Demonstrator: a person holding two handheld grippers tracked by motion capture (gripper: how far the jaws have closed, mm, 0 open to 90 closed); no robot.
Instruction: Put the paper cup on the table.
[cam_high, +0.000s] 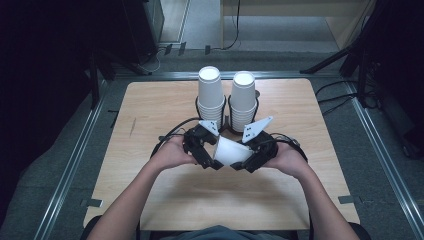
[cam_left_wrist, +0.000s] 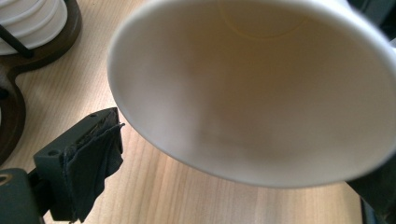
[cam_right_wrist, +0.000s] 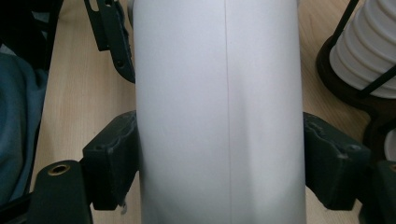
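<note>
Between the two grippers, a little above the wooden table (cam_high: 150, 115), a white paper cup (cam_high: 231, 150) lies on its side. My right gripper (cam_right_wrist: 219, 130) is shut on the cup (cam_right_wrist: 219, 93), with a black pad pressed to each side of its wall. In the left gripper view the cup's open mouth (cam_left_wrist: 261, 93) faces the camera. My left gripper (cam_left_wrist: 243, 154) stands open around the rim; its left pad (cam_left_wrist: 88, 163) sits just beside the rim and does not press on it. From above, the left gripper (cam_high: 202, 150) and the right gripper (cam_high: 252, 157) meet at the cup.
Two tall stacks of white cups (cam_high: 210, 95) (cam_high: 243, 97) stand upside down in a dark wire holder just behind the grippers, seen close by as a cup stack (cam_left_wrist: 28, 18) and a cup stack (cam_right_wrist: 369, 51). Metal rails edge the table. Bare tabletop lies on both sides.
</note>
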